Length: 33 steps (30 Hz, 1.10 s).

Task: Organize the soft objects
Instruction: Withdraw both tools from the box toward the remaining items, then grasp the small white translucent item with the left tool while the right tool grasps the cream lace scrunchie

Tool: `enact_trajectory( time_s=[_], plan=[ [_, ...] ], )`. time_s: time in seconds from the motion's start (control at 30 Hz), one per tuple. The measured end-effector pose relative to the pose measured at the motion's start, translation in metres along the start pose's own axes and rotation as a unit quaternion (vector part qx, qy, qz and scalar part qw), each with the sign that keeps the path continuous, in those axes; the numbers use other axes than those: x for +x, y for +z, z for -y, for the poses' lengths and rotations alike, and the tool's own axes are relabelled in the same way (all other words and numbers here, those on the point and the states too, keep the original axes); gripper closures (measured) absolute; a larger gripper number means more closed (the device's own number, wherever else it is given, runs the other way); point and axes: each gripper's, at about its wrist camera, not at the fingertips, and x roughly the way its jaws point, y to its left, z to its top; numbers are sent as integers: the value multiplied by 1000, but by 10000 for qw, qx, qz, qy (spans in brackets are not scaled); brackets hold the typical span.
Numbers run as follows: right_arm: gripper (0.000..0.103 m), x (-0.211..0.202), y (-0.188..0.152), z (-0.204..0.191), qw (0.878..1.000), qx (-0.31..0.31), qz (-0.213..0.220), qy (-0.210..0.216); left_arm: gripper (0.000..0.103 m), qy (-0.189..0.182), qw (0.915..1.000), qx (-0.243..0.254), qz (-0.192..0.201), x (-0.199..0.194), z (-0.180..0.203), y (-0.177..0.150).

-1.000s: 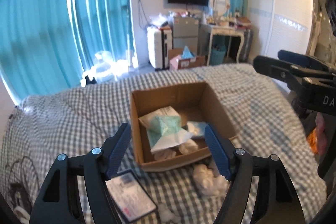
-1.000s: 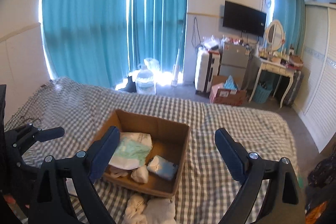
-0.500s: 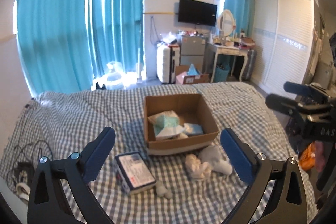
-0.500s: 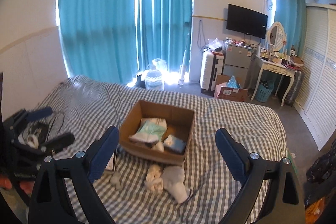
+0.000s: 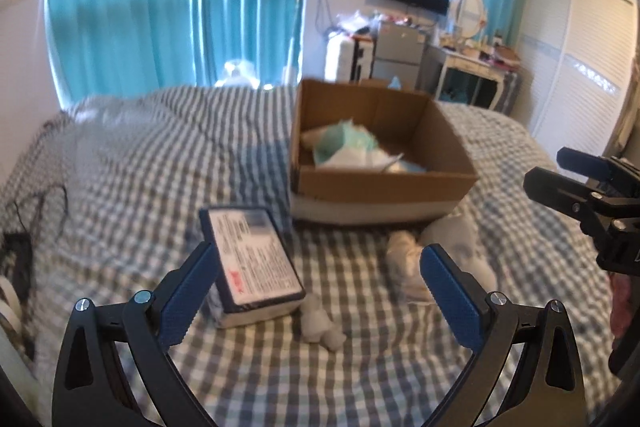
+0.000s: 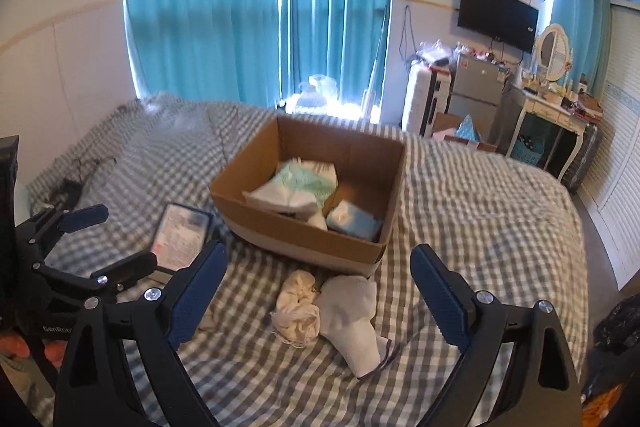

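A brown cardboard box [image 5: 384, 183] [image 6: 304, 227] sits on the checked bed and holds green-and-white packs [image 6: 300, 183] and a blue pack [image 6: 354, 221]. In front of it lie a crumpled cream cloth [image 6: 298, 303] [image 5: 404, 263], a white sock [image 6: 352, 315] [image 5: 460, 243], a small white wad [image 5: 320, 323] and a flat wipes pack with a printed label [image 5: 252, 259] [image 6: 180, 233]. My left gripper [image 5: 316, 287] is open and empty, low over the pack and wad. My right gripper [image 6: 318, 287] is open and empty above the cloth and sock.
The checked bedspread [image 6: 480, 211] covers the whole bed. Black cables [image 5: 24, 227] lie at its left edge. Beyond the bed stand teal curtains [image 6: 256, 7], a white suitcase [image 6: 424, 99], a dressing table [image 6: 552, 115] and a white wardrobe [image 5: 592, 63].
Both grippers dropped lower and closer to the bed. The left one now sits low over the wipes pack and wad; the right one is nearer the cloth and sock.
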Motion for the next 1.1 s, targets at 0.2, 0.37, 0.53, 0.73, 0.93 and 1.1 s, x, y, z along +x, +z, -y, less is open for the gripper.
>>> enact_trajectory(
  time_s=[0.2, 0.37, 0.53, 0.73, 0.93, 1.1],
  plan=[
    [10, 54, -17, 5, 9994, 181, -257, 160, 2, 187, 9993, -48, -328, 39, -9, -21],
    [11, 83, -35, 6, 9977, 132, -618, 247, 3, 96, 9984, -3, -562, 52, -5, -27],
    [11, 82, -44, 7, 9974, 11, -691, 191, 8, 48, 9958, 31, -913, 66, -2, -44],
    [11, 77, -55, 6, 9971, 61, -736, 207, 25, 401, 9918, 604, -1049, 77, 19, -62],
    [11, 78, -58, 7, 9970, 115, -767, 85, 51, 186, 9889, 376, -1423, 82, 19, -75],
    [11, 83, -62, 6, 9962, 122, -861, 105, 51, 220, 9854, 23, -1685, 108, 5, -72]
  ],
)
